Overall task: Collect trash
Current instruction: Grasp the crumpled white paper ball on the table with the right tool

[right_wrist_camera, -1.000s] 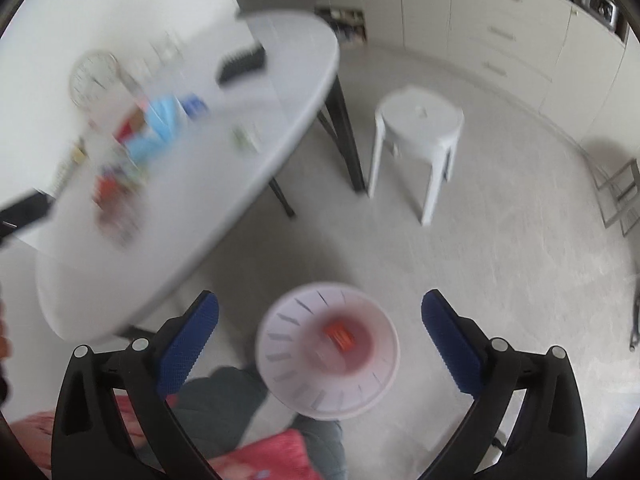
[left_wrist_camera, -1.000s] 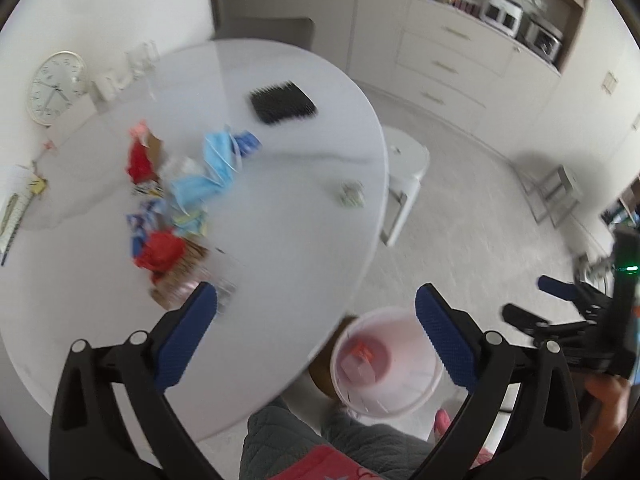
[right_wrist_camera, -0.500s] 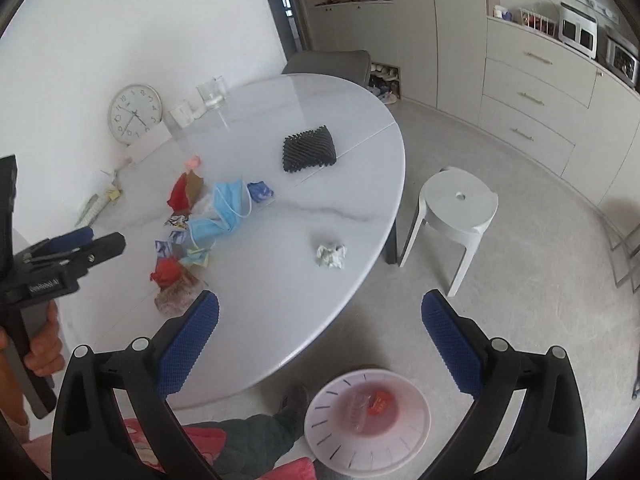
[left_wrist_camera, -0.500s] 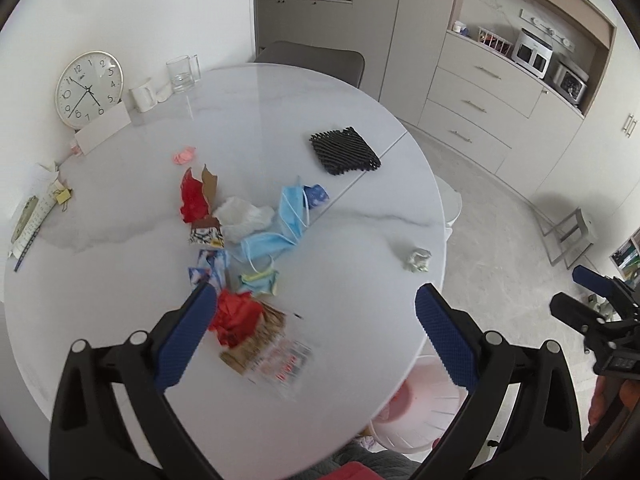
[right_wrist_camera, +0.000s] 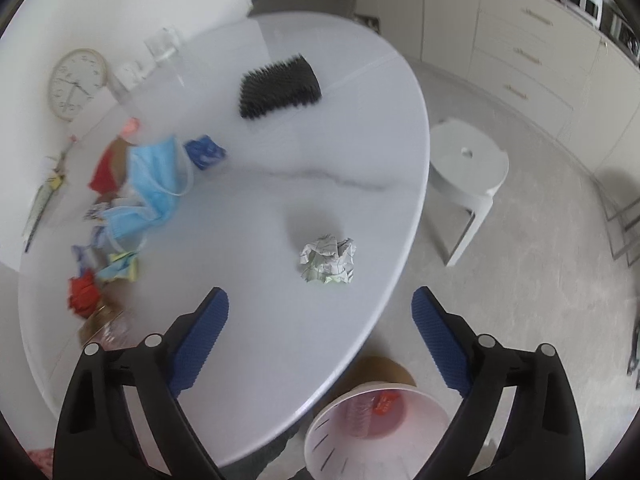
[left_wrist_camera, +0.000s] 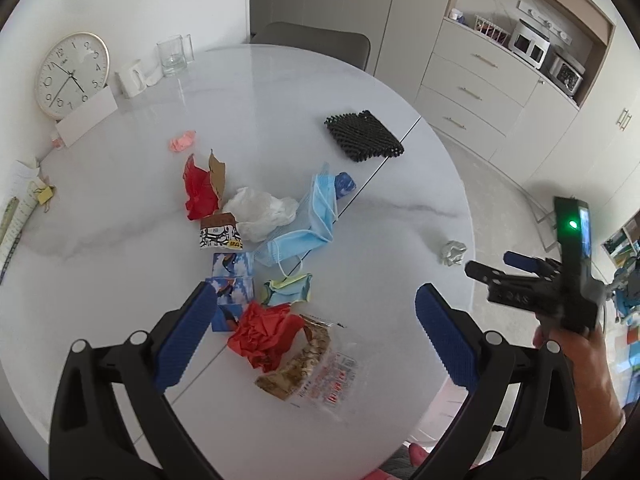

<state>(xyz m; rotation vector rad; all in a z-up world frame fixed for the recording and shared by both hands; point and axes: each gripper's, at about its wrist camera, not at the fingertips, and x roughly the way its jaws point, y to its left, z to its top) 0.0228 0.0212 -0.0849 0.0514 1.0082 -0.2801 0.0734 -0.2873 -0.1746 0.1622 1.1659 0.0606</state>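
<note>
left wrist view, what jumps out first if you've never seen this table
A heap of litter in the middle of the white table: blue face masks, crumpled red paper, a snack bag. A lone paper ball sits near the right edge, and a black mesh pad lies farther back.

You are looking at a round white table that is carrying scattered trash.
Masks, red paper, a snack bag and a paper ball are lying on it; a clock is leaning at the back.
</note>
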